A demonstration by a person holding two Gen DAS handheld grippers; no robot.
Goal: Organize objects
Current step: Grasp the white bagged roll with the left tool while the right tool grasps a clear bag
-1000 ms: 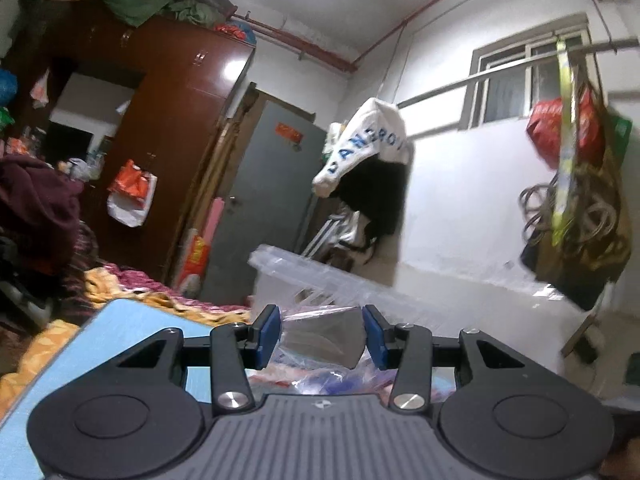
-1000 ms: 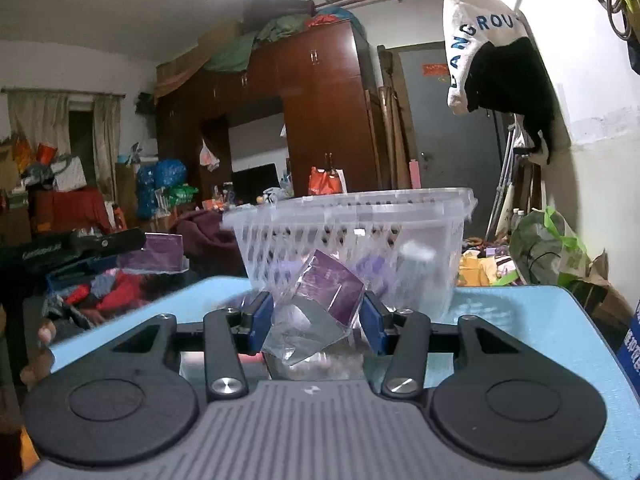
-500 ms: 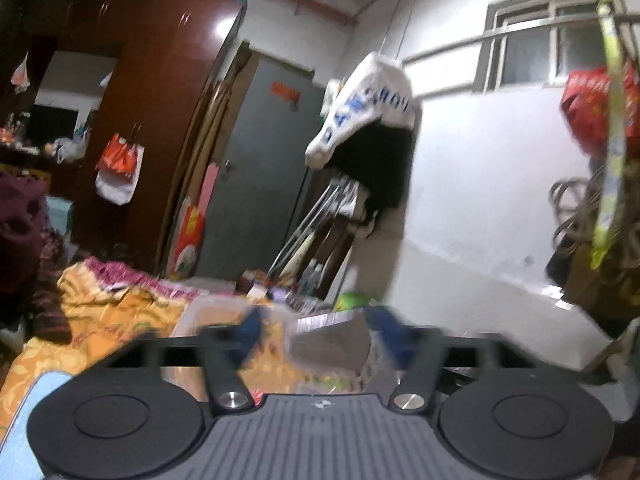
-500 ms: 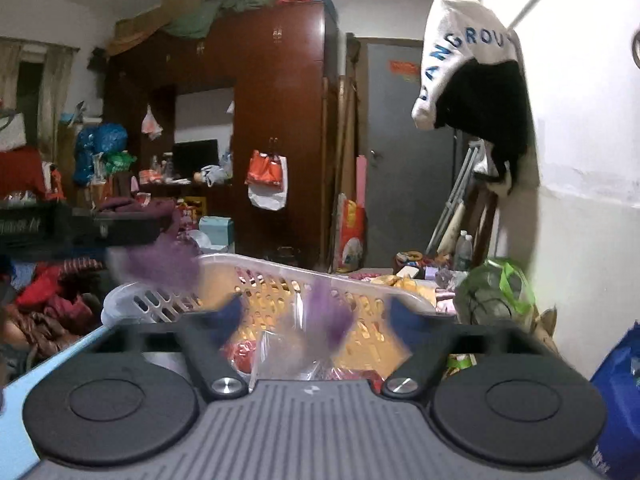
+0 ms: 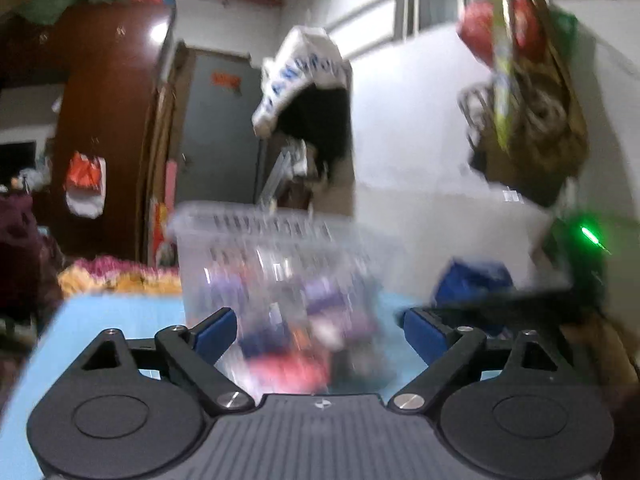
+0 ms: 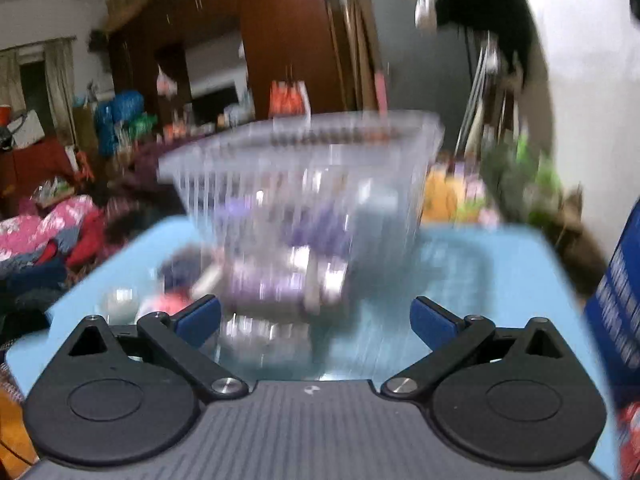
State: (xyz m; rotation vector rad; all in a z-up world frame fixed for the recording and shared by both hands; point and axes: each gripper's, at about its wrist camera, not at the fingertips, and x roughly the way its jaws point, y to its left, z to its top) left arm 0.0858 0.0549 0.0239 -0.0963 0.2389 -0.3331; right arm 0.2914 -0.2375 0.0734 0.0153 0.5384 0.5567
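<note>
Both views were badly motion-blurred.

Left wrist view, left to right: a tall dark red-brown wooden wardrobe (image 5: 108, 128) stood at far left, a grey door (image 5: 220, 132) beside it, then a white and black garment (image 5: 308, 92) hanging on the white wall. One pale blue tabletop (image 5: 120, 316) ran across the lower frame. The left gripper (image 5: 320, 330) had its two blue-padded jaws spread wide; they had just been opening, and the pads pressed on nothing. Beyond and between the pads stood one clear slotted plastic basket (image 5: 256, 240) on the table, holding purple and red packets (image 5: 320, 300) too smeared to count. A dark blue bag (image 5: 472, 280) sat to the right of the basket.

Right wrist view, left to right: a heap of pink and red clothes (image 6: 52, 236) lay off the table's left edge. The right gripper (image 6: 316, 320) was at its widest, its jaws just having opened, gripping nothing. The same basket (image 6: 304, 160) stood upright ahead. Loose shiny purple and silver packets (image 6: 272, 280) lay on the table in front of it, near the left pad; whether they touched the basket, I could not tell. A blue printed box (image 6: 620, 280) stood at the right edge.
</note>
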